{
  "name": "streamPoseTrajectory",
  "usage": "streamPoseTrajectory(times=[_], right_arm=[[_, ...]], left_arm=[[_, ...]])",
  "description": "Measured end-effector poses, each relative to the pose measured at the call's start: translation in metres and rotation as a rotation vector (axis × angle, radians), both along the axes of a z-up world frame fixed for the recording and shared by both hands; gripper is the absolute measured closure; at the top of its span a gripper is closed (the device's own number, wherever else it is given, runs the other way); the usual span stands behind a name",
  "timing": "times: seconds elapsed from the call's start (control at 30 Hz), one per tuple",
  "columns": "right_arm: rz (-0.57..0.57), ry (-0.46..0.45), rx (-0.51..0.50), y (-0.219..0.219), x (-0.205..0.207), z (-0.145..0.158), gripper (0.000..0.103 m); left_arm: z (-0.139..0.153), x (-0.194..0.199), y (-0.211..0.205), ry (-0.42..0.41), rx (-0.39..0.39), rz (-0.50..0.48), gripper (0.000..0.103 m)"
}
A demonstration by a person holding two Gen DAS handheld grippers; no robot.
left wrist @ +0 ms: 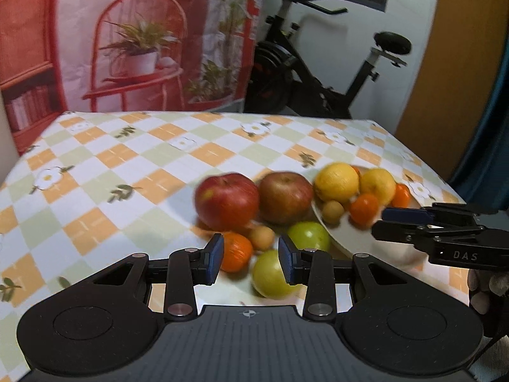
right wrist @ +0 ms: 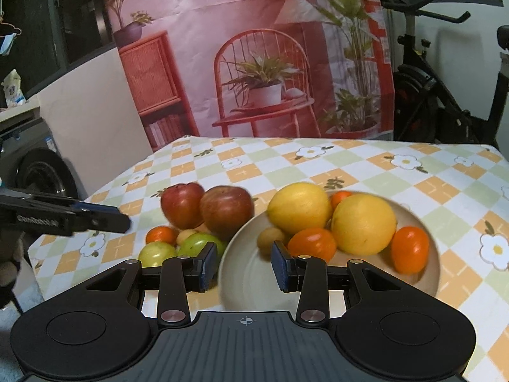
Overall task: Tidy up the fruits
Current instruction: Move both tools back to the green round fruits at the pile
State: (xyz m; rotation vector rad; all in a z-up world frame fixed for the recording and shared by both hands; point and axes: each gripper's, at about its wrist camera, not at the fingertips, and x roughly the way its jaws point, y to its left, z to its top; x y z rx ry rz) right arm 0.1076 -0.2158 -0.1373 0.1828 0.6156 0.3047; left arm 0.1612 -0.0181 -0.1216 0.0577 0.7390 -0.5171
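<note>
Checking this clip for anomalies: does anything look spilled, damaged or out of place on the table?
Nothing spilled or damaged. The plate holds yellow and orange fruits, while two red apples, two green fruits and some small ones lie loose on the tablecloth beside it, unsorted. Both grippers are open and empty.

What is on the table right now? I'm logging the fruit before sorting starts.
plate: one, beige, right side of table
yellow citrus: two, on plate
orange fruits: three, on plate
small tan fruit: one, on plate
red apples: two, on cloth left of plate
green fruits: two, on cloth near the apples
orange fruit: one, on cloth
small tan fruit: one, on cloth
tablecloth: one, checked orange, green, white
left gripper: open, empty
right gripper: open, empty
</note>
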Motion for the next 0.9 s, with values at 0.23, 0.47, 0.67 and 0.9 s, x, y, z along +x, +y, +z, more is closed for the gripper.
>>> streamPoseTrajectory(times=[0.23, 0.47, 0.67, 0.9], right_arm=[[-0.029, 0.006, -0.006, -0.003, -0.009, -0.001, 0.067], [-0.056, 0.006, 0.003, -0.013, -0.009, -0.004, 0.067], [-0.061, 0.007, 0.01, -0.015, -0.008, -0.006, 0.067], [-0.06, 0.009, 0.012, -0.016, -0.008, -0.007, 0.067]], left_arm=[[-0.017, -0.003, -0.011, 0.035, 0.01, -0.03, 0.063], [-0.026, -0.002, -0.021, 0.05, 0.04, -0.043, 0.062], [-0.032, 0.0, -0.027, 0.055, 0.06, -0.041, 0.053], [-0.036, -0.006, -0.035, 0.032, 0.11, -0.051, 0.054]])
